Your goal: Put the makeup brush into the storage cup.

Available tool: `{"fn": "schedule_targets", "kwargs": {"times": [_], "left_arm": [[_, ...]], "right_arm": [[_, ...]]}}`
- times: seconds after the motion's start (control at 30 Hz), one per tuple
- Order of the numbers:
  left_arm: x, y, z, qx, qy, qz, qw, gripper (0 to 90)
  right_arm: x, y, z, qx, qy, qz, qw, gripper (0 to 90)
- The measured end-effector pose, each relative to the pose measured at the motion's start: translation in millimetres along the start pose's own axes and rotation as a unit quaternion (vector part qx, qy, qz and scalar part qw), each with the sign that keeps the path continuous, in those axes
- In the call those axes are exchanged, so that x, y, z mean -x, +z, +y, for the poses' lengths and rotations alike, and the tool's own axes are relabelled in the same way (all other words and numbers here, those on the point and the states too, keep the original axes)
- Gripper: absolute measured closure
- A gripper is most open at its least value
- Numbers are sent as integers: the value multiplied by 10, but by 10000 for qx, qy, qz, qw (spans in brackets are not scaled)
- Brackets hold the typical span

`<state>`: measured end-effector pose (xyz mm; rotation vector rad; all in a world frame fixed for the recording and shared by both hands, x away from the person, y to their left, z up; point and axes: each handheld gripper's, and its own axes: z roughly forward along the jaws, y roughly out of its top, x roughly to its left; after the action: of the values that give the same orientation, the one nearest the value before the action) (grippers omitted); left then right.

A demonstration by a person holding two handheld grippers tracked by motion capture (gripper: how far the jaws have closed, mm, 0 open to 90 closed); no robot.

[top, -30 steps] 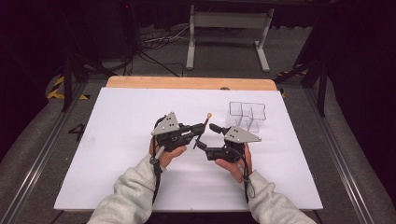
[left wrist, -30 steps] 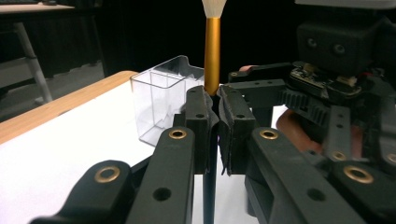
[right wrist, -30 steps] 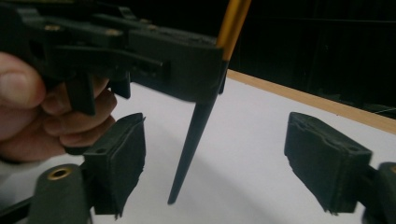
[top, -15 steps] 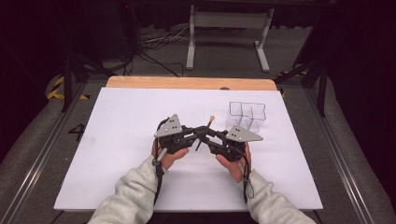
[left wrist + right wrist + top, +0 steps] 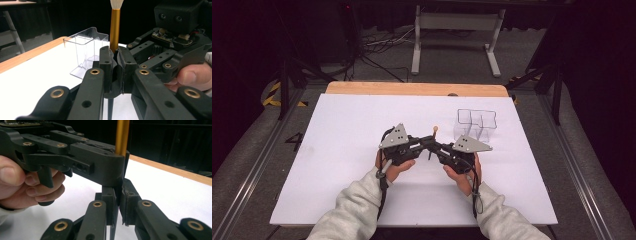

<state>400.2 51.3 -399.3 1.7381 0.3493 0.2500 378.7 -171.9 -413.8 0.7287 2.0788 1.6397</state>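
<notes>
A make-up brush (image 5: 434, 134) stands nearly upright between my two grippers near the middle of the white table (image 5: 337, 150). Its gold ferrule (image 5: 115, 25) carries white bristles on top, and a thin black handle hangs below. My left gripper (image 5: 114, 53) is shut on the brush where the gold ferrule (image 5: 122, 135) meets the handle. My right gripper (image 5: 118, 192) sits just underneath, its jaws closed on the thin black handle. In the high view the left gripper (image 5: 426, 142) and the right gripper (image 5: 435, 148) meet tip to tip. A clear plastic organiser (image 5: 476, 125) stands to the back right.
The clear organiser (image 5: 86, 50) has several open compartments and stands close behind the brush. A wooden strip (image 5: 412, 89) edges the table's far side. Beyond it are a metal stand (image 5: 452, 30) and cables on the floor.
Both hands moved slightly right and came together. The right gripper closed in under the left one and onto the handle. The brush went from tilted to nearly upright.
</notes>
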Motion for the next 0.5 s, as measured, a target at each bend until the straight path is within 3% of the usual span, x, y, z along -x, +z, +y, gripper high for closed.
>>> {"fn": "schedule_targets", "kwargs": {"times": [0.23, 0.4, 0.5], "left_arm": [[35, 14, 6, -51, 91, 89, 9999, 829], [32, -34, 26, 62, 108, 183, 9998, 813], [28, -89, 47, 119, 224, 278, 9993, 793]], "right_arm": [[-3, -14, 5, -89, -88, -84, 9999, 838], [23, -24, -12, -178, -130, -212, 9995, 838], [45, -40, -11, -227, -149, -290, 9992, 838]]}}
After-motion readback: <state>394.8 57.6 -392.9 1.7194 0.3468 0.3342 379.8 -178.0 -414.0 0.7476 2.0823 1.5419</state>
